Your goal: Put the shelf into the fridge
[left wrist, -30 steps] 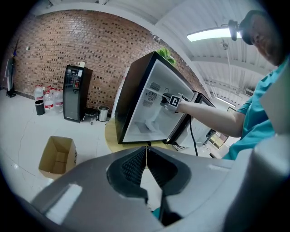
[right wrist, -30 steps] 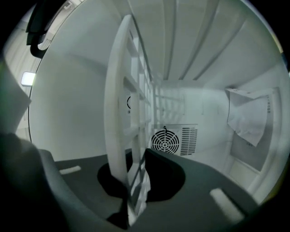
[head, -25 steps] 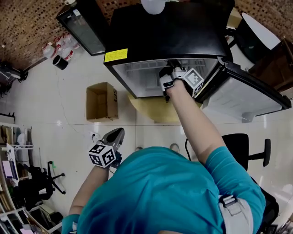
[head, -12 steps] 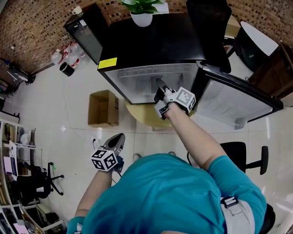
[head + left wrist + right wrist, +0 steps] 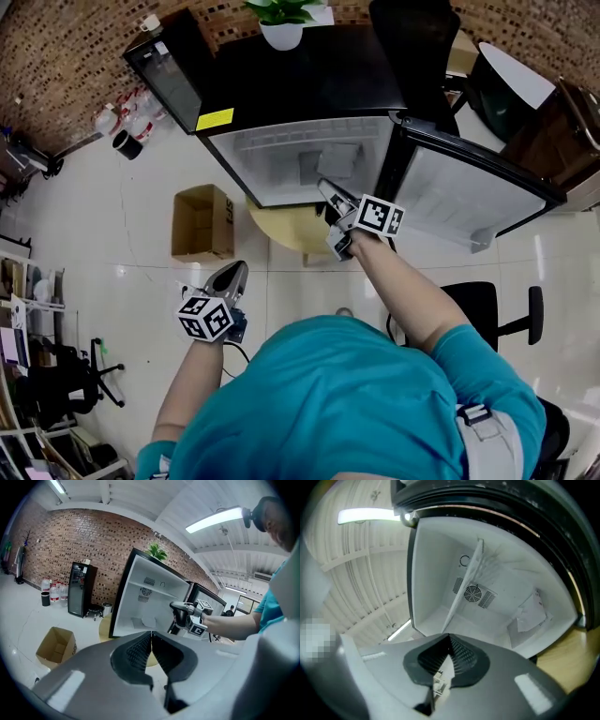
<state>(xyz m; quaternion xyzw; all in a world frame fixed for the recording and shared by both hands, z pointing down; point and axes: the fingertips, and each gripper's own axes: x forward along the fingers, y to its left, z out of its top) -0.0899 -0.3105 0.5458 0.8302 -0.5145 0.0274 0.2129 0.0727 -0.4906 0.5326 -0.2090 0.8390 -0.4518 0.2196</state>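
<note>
Right gripper view: the thin, flat white shelf (image 5: 465, 584) sits inside the black fridge with white lining (image 5: 433, 573). It shows edge-on as a slanted line, its long axis spanning side wall to side wall, its surface hidden. The right gripper (image 5: 450, 640) and left gripper (image 5: 151, 637) have their jaws closed, both empty.

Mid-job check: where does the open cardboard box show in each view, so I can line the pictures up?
Head view: the cardboard box sits left of centre, to the left of the open fridge.
Left gripper view: lower left, again left of the fridge.
Right gripper view: not in it; this view looks into the fridge interior.
Shared landmark: the open fridge, seen in all three.
</note>
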